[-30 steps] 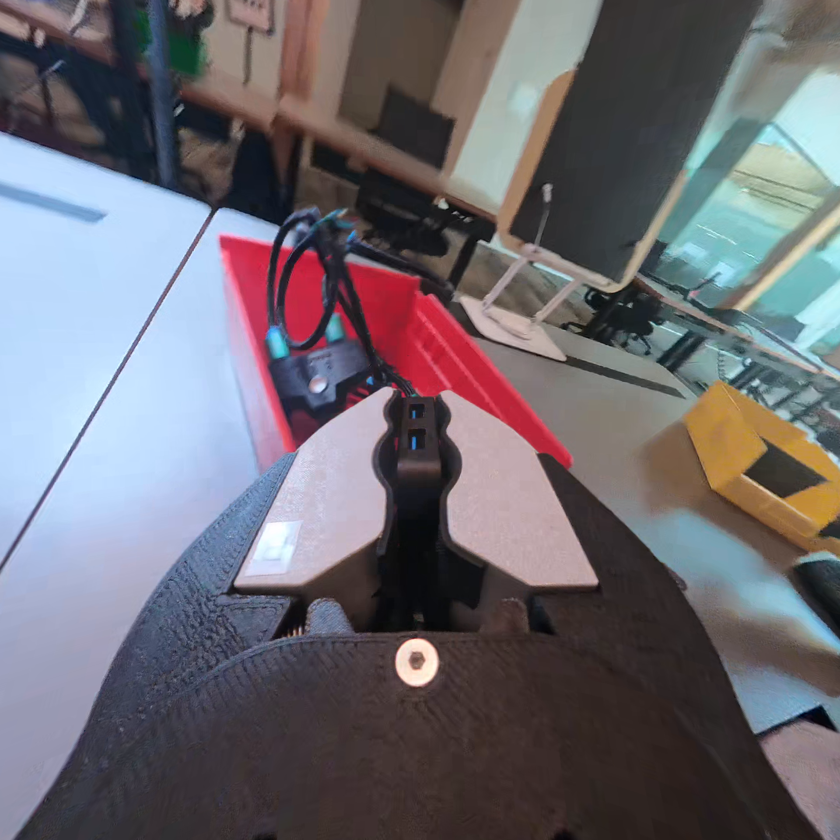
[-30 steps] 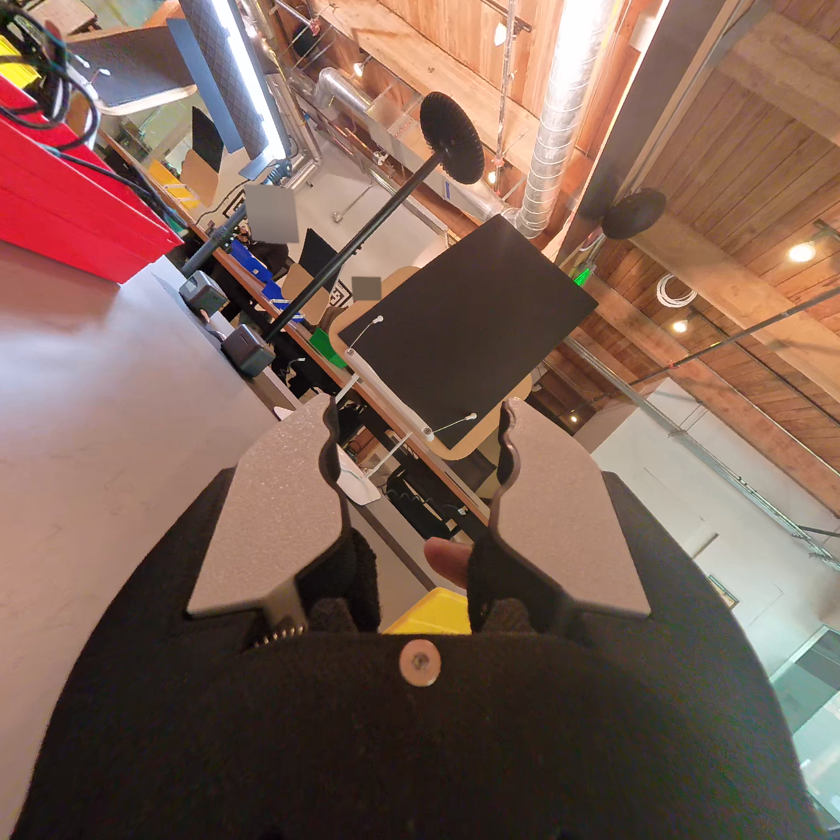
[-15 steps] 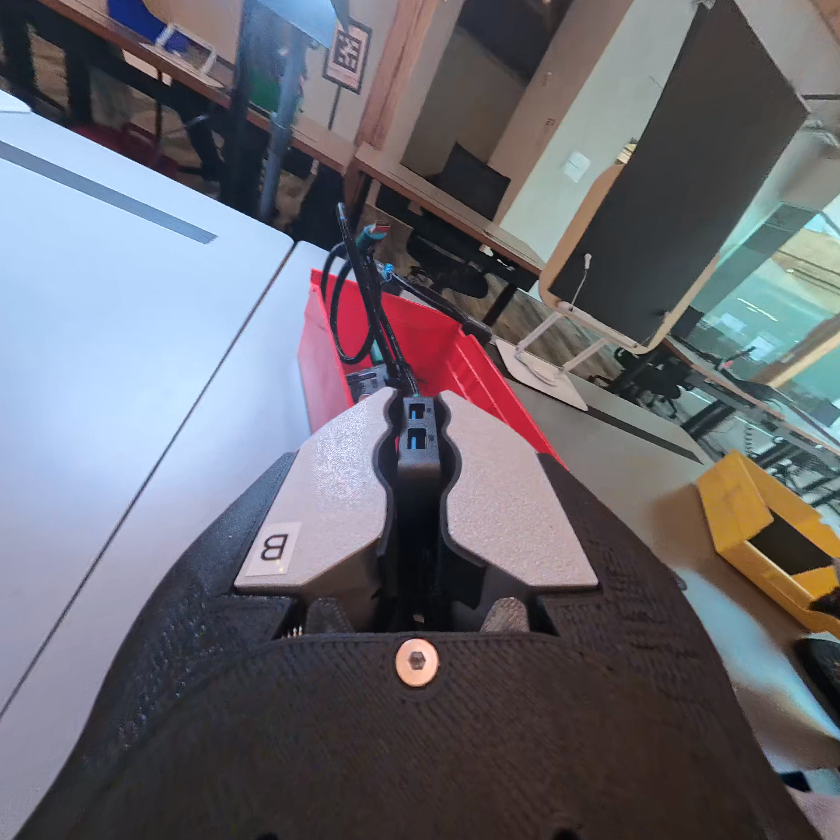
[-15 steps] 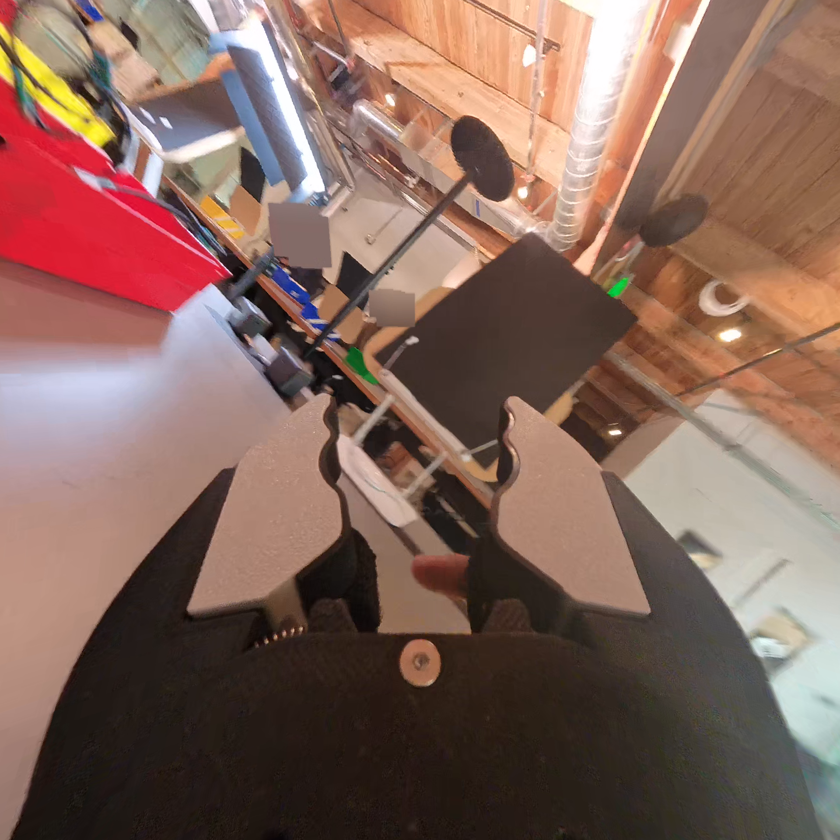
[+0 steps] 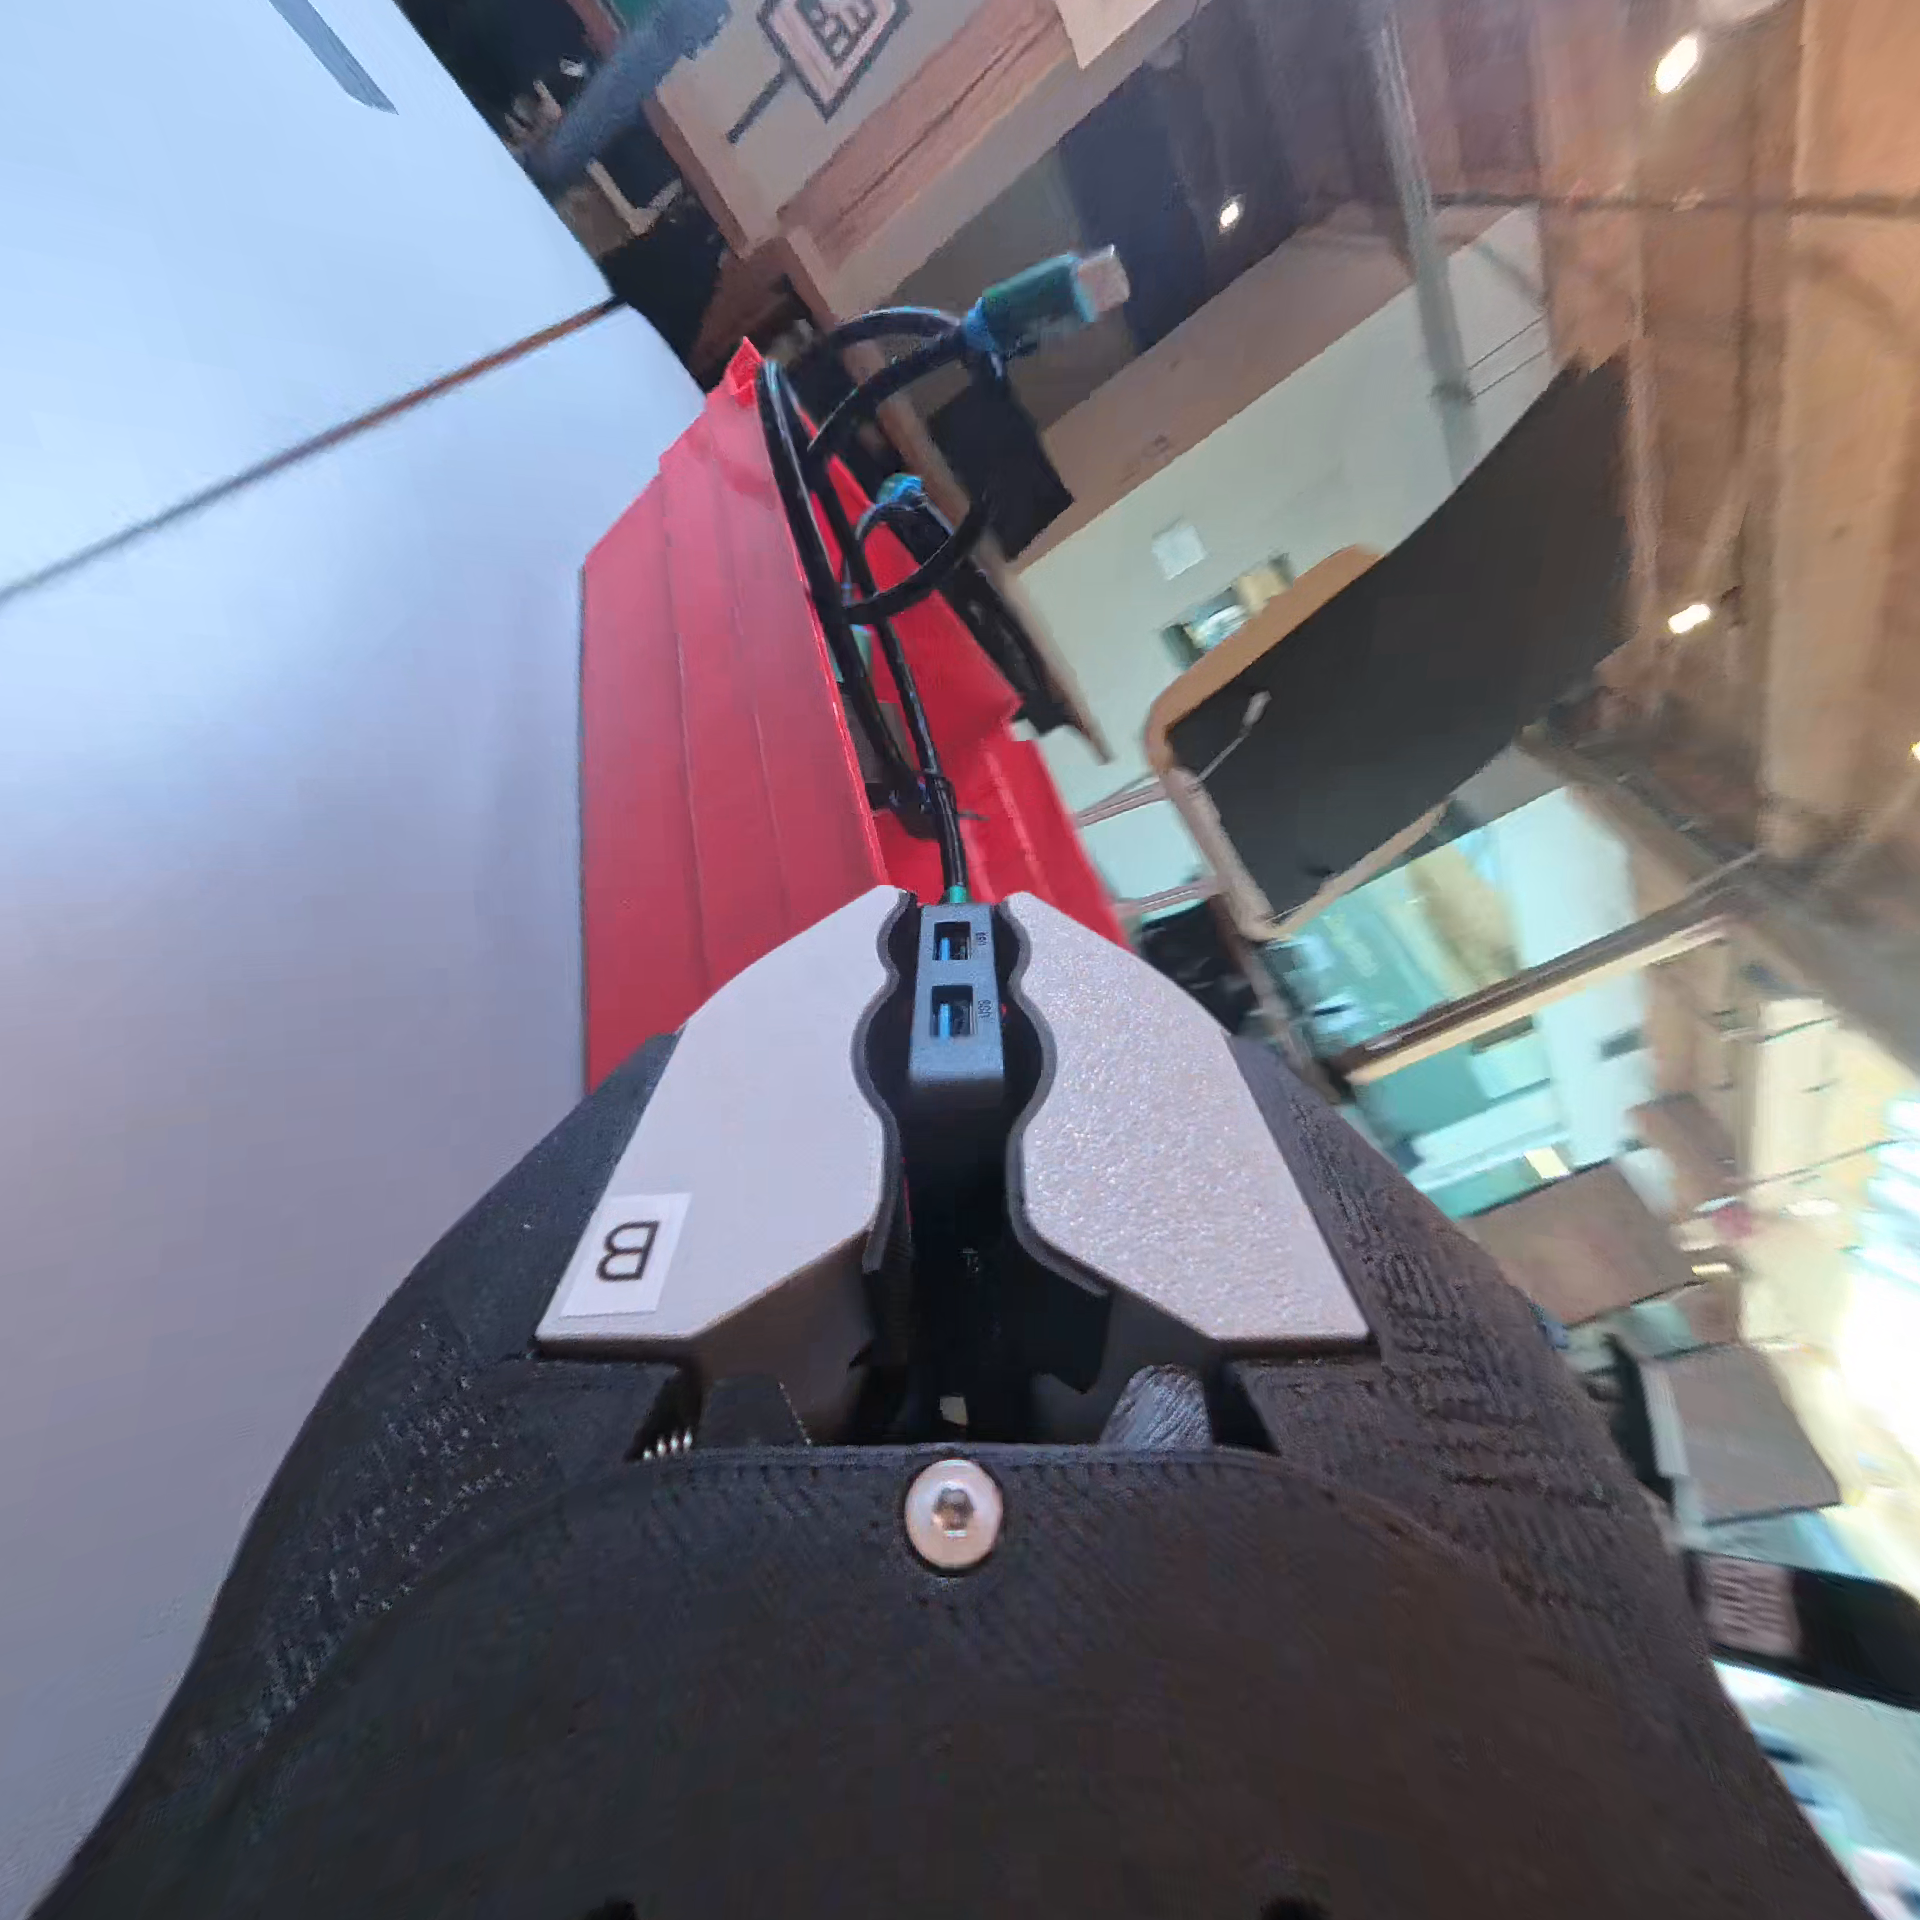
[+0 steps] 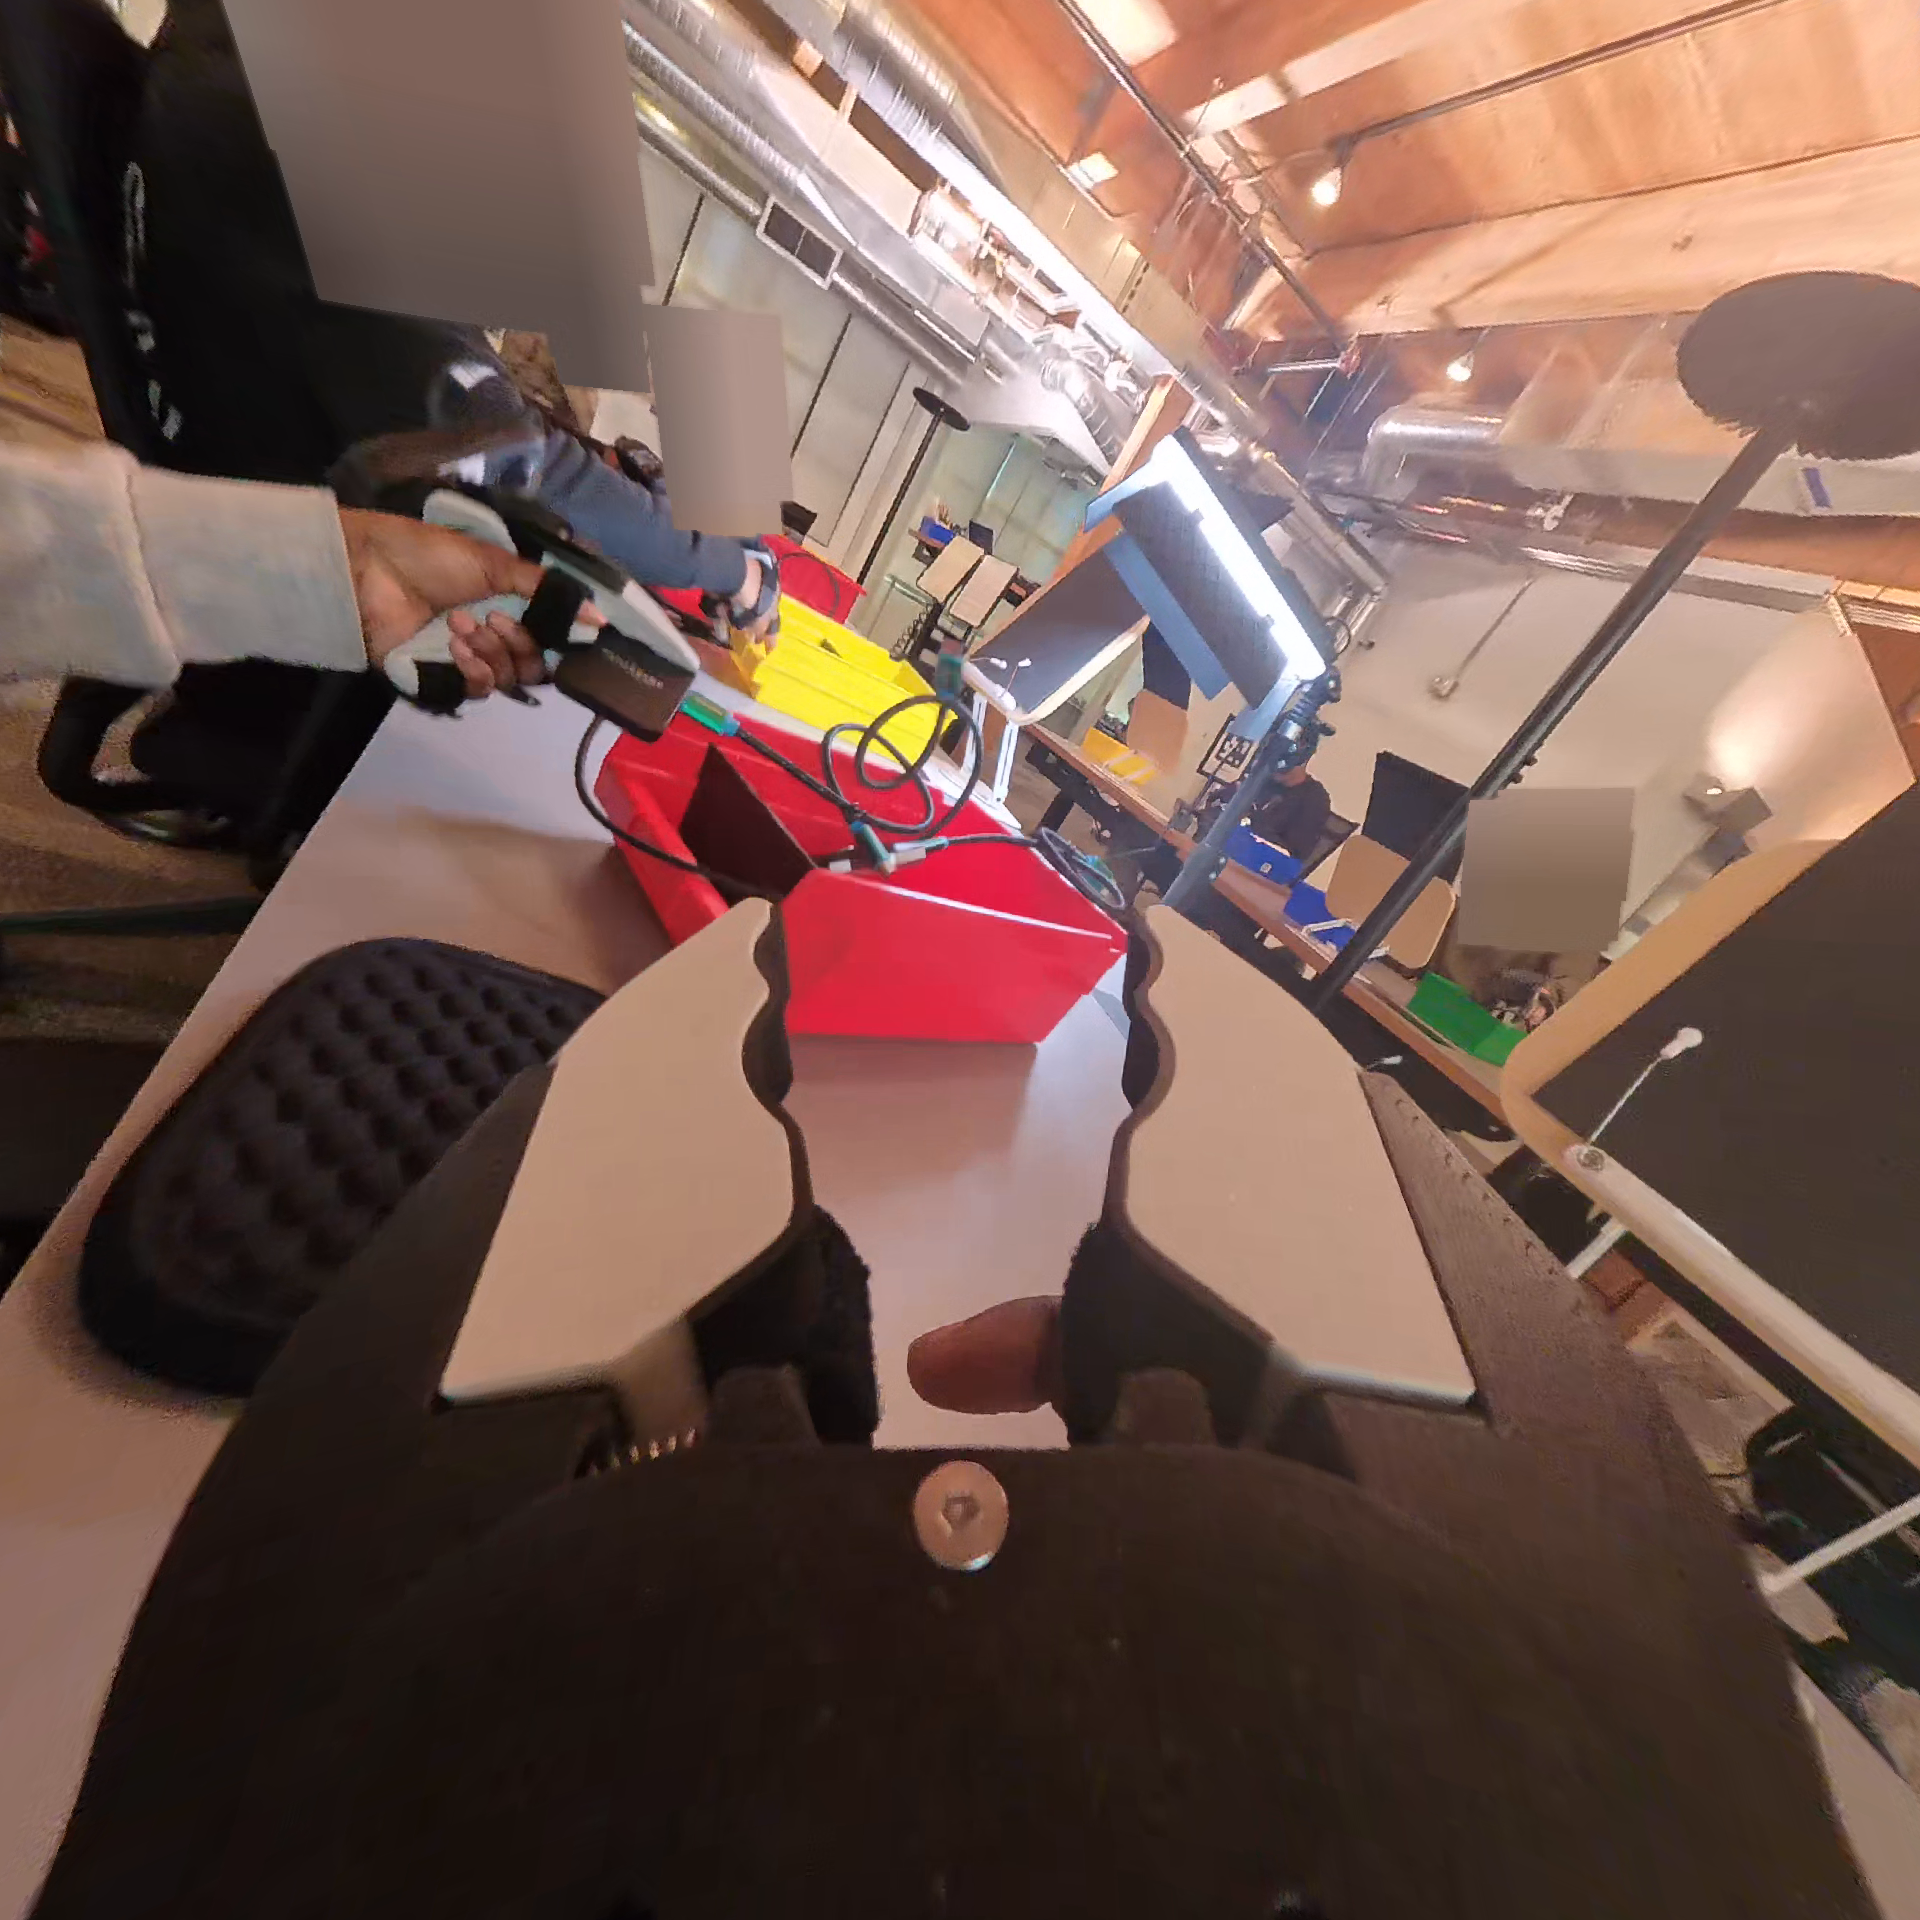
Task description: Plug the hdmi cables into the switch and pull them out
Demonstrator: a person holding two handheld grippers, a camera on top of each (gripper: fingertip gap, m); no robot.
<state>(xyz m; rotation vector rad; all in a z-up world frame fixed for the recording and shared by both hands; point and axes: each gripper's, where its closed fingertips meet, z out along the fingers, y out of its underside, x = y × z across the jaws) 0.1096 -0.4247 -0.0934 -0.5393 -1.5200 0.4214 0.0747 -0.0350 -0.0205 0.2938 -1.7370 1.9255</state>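
My left gripper [image 5: 951, 914] is clamped tight on the black switch [image 5: 956, 1013], which sits edge-on between the two grey fingers [image 5: 769, 1132] with its two blue ports facing my camera. From the far end of the switch a black HDMI cable [image 5: 883, 623] runs up and away, looping over the red bin [image 5: 717, 748]; one teal-collared plug [image 5: 1039, 296] hangs free in the air at the end of a loop. The left wrist view is rolled hard, so the white table [image 5: 260, 623] fills the left side. From the right wrist view I see the same arrangement from across the table: the left gripper [image 6: 665, 665], held by a hand [image 6: 436, 592] in a pale sleeve, holds the switch [image 6: 623, 681] above the near left corner of the red bin [image 6: 935, 966], and the cable [image 6: 894, 758] coils down into the bin, where another plug [image 6: 894, 854] lies on the rim. My right gripper [image 6: 951, 935] stands wide apart with nothing between its fingers [image 6: 644, 1164], hovering above the table [image 6: 935, 1143] just short of the bin. A black dimpled pad [image 6: 312, 1122] lies on the table to its left, and yellow bins [image 6: 831, 665] sit beyond the red one.
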